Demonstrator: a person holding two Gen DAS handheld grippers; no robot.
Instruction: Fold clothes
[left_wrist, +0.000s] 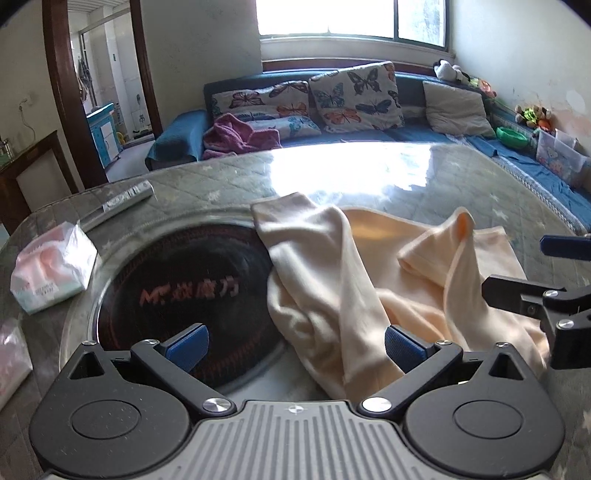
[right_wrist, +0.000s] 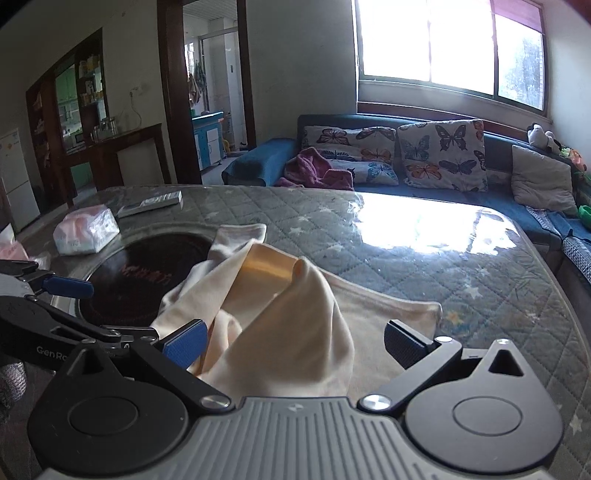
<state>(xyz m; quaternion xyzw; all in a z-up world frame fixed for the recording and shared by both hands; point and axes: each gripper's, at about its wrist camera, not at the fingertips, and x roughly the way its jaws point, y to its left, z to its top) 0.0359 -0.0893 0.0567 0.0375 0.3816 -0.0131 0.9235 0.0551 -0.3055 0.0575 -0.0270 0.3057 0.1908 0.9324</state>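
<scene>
Two grippers stand wide open over one cream garment (left_wrist: 332, 280), which lies crumpled on the table (left_wrist: 443, 177), partly over a dark round plate (left_wrist: 177, 280). I judge it should be spread flat, taken by edges, not by bunched cloth. The left gripper (left_wrist: 295, 345) holds nothing; cloth lies between its fingers. The right gripper (right_wrist: 293, 343) is likewise empty.

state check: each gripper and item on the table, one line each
left gripper: jaws open, holding nothing
right gripper: jaws open, garment bunched between them, not clamped
cream garment: crumpled, unfolded, partly over the dark round inset
tissue pack: closed, lying on table
remote: lying flat
</scene>
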